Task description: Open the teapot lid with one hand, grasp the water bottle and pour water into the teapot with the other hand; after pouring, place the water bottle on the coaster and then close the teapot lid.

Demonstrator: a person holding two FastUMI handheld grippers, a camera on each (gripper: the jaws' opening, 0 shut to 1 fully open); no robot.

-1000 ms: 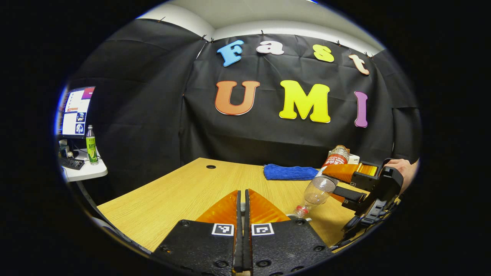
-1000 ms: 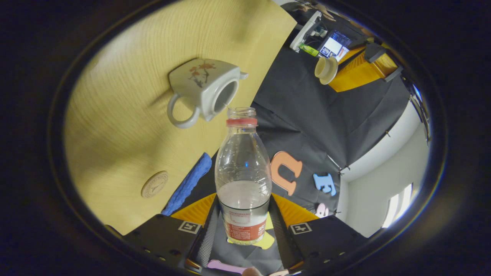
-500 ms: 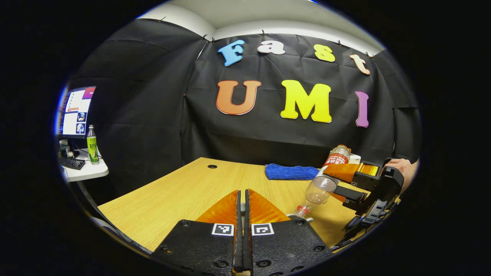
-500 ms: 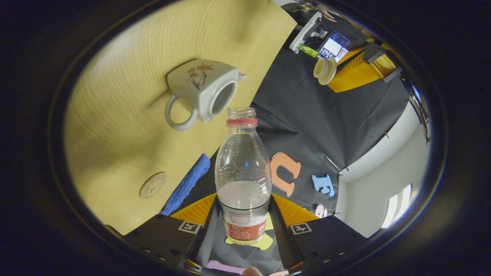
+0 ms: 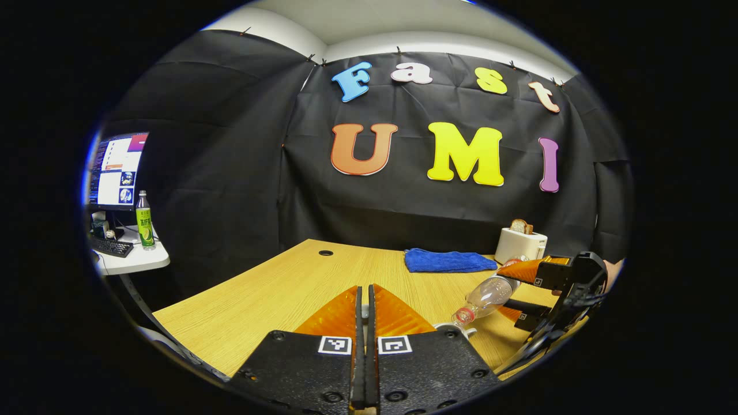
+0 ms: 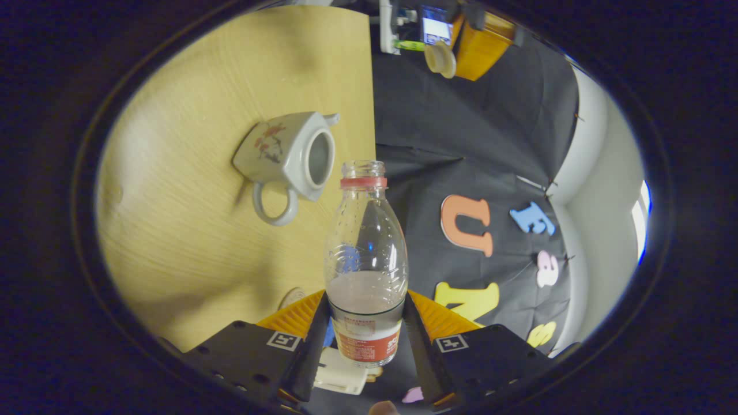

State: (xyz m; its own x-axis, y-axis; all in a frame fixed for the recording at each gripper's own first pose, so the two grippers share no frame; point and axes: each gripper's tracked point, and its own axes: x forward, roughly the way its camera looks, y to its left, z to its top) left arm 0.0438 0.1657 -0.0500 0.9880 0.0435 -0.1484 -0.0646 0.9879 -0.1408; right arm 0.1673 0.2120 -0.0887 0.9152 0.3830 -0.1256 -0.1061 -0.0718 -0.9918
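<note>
Since the earlier frames my right gripper (image 6: 365, 346) has rolled, so the water bottle (image 6: 365, 253) lies flatter and the toaster (image 5: 520, 244) behind it is uncovered. Both right fingers press on the bottle's labelled base; its uncapped mouth points toward the open teapot (image 6: 288, 158), and water sits pooled at the base end. My left gripper (image 5: 363, 323) has its jaws nearly together, and in the right gripper view it carries the teapot lid (image 6: 440, 59) well away from the pot. I judge the pouring step to be at or near its end; to do it well I would keep the mouth over the opening until dripping stops, then right the bottle slowly before heading for the coaster (image 6: 293, 297). Around lies a wooden table (image 5: 277, 288) with a blue cloth (image 5: 447, 260), black-draped walls, and a side desk with a monitor (image 5: 115, 172) and green bottle (image 5: 144, 220).
</note>
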